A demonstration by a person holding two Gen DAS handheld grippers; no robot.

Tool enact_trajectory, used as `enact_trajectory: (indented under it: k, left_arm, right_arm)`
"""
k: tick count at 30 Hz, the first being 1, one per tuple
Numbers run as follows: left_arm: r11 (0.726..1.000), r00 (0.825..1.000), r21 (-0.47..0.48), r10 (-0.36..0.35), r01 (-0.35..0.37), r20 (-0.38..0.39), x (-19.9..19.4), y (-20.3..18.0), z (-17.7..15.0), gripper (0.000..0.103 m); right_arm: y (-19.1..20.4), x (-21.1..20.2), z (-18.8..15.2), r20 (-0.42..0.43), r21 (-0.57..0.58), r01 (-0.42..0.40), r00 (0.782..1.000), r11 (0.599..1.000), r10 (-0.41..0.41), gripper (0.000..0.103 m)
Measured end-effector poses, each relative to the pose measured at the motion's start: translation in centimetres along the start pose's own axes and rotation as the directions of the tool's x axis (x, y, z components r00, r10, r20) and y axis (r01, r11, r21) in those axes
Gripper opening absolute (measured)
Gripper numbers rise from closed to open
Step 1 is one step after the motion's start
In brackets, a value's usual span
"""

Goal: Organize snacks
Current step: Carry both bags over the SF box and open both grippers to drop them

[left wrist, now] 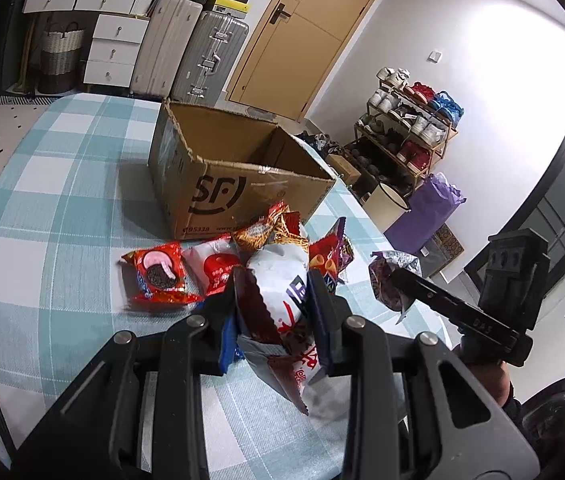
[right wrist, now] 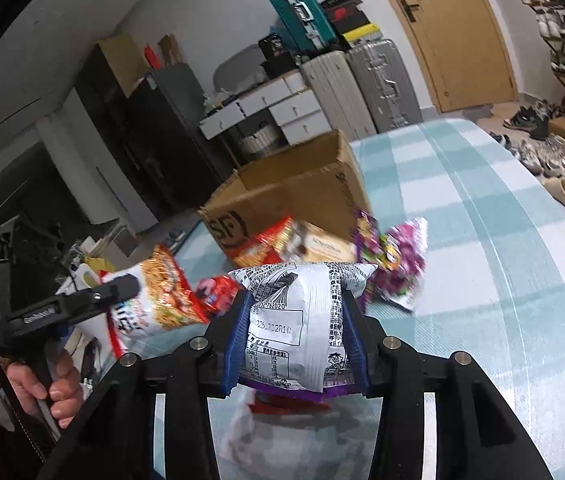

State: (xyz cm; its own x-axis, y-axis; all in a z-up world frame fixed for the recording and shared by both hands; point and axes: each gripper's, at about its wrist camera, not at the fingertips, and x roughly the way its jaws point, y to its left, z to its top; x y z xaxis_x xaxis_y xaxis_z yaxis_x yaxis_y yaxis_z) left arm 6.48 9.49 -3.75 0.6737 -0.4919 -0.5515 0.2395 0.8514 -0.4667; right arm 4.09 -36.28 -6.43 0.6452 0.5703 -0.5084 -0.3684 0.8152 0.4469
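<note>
1. Holding two packets at once: left gripper (left wrist: 278, 300) has its jaws clenched on a white noodle-snack bag (left wrist: 282, 280), lifted clear of the worktop (left wrist: 54, 184), which carries a teal-and-white check cloth.
2. Right gripper (right wrist: 296, 320) has its jaws clenched on a silver packet with a purple edge (right wrist: 302, 312); its printed back panel with date code faces the right wrist camera.
3. The left wrist view shows the right gripper (left wrist: 402, 284) from the side, off to the right of the snack pile, pinching the purple-and-silver packet (left wrist: 386, 276) in the air.
4. The right wrist view shows the left gripper (right wrist: 122, 288) at left with the noodle-snack bag (right wrist: 158, 296) in it, and a bare hand (right wrist: 42, 384) on its handle.
5. An open cardboard box marked SF (left wrist: 218, 172) sits on the worktop just behind the pile, flaps up. Cannot tell whether anything lies inside.
6. Loose on the cloth in front of the box:
   - red cookie packet (left wrist: 158, 276), leftmost
   - red-and-white packet (left wrist: 214, 268) beside it
   - orange-red packet (left wrist: 258, 232) touching the box front
   - red-and-purple packet (left wrist: 330, 256), partly hidden behind the held bag
7. Right wrist view is motion-blurred; a purple-pink packet (right wrist: 402, 264) lies just right of the box, near the right gripper.
8. Background: suitcases (left wrist: 186, 52), white drawers (left wrist: 110, 48), wooden door (left wrist: 302, 36), shoe rack (left wrist: 406, 132).
</note>
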Motion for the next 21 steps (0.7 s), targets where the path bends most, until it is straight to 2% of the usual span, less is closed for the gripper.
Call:
enact_trajectory:
  k: [8, 21]
  left_arm:
    - [1.000, 1.000, 0.003, -0.010, 0.010, 0.022, -0.8, -0.8, 2.6, 0.028]
    - [1.000, 0.997, 0.000, 0.001, -0.001, 0.071, -0.5, -0.5, 9.1, 0.028]
  right_arm:
    - [2.4, 0.8, 2.7, 0.007, -0.033, -0.055, 0.998, 0.998, 0.055, 0.043]
    - [5.2, 4.1, 9.1, -0.001, -0.077, -0.115, 0.993, 0.990, 0.115, 0.043]
